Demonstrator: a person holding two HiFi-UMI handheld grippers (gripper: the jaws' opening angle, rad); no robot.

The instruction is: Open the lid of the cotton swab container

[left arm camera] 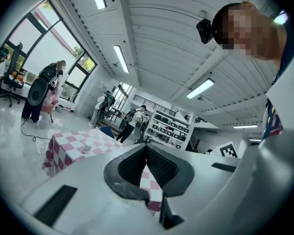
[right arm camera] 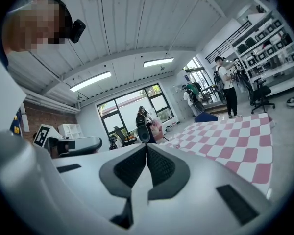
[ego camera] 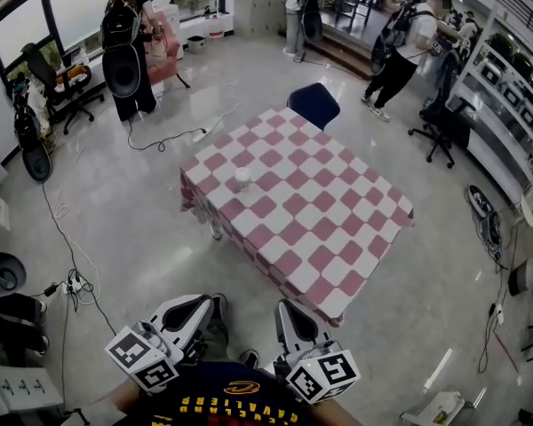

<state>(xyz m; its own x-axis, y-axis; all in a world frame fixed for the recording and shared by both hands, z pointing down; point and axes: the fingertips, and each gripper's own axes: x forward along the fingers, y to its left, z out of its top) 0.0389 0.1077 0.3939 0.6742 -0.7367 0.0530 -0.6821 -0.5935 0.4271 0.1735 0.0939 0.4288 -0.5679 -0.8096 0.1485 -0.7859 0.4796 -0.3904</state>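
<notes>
Left tongs [ego camera: 198, 311] and right tongs [ego camera: 292, 316] closed, empty, well short of swab container [ego camera: 242, 178].

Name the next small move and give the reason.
Probably step up to the table. The container stands on it, well beyond the grippers. The left gripper and right gripper are both shut, empty and close to the body, so neither looks able to reach it.
</notes>
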